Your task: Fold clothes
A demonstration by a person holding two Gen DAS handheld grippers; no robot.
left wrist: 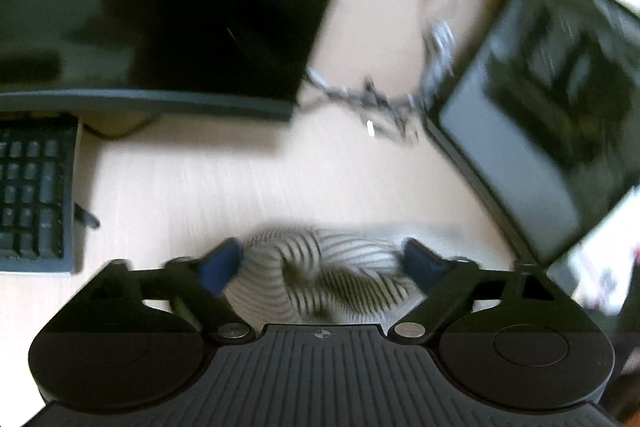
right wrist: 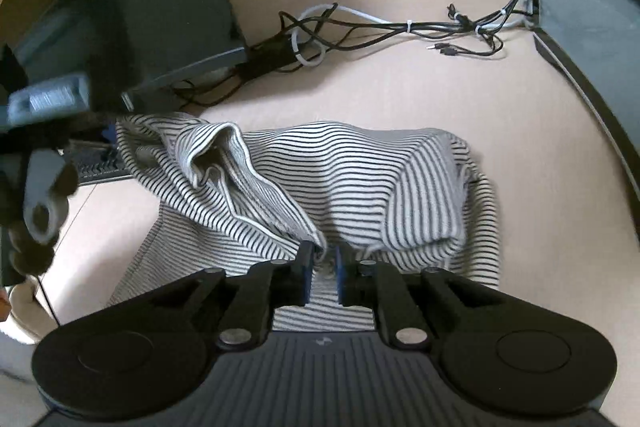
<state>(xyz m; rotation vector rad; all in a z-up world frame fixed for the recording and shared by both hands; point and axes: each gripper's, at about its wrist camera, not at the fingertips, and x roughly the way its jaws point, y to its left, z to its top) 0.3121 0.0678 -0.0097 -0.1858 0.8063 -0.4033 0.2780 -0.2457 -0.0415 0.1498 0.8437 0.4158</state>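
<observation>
Striped shirt (right wrist: 340,179) pinched in right claw (right wrist: 322,267), left claw (left wrist: 320,263) spread, no legible writing

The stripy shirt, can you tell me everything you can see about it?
The stripy shirt is soft-looking cloth, white with thin dark stripes. It lies crumpled and partly folded on the pale desk, with a pale-edged opening sticking up at its left. The right gripper pinches a bunched bit at its near edge. The left gripper is open, fingers either side of a lump of it.
</observation>
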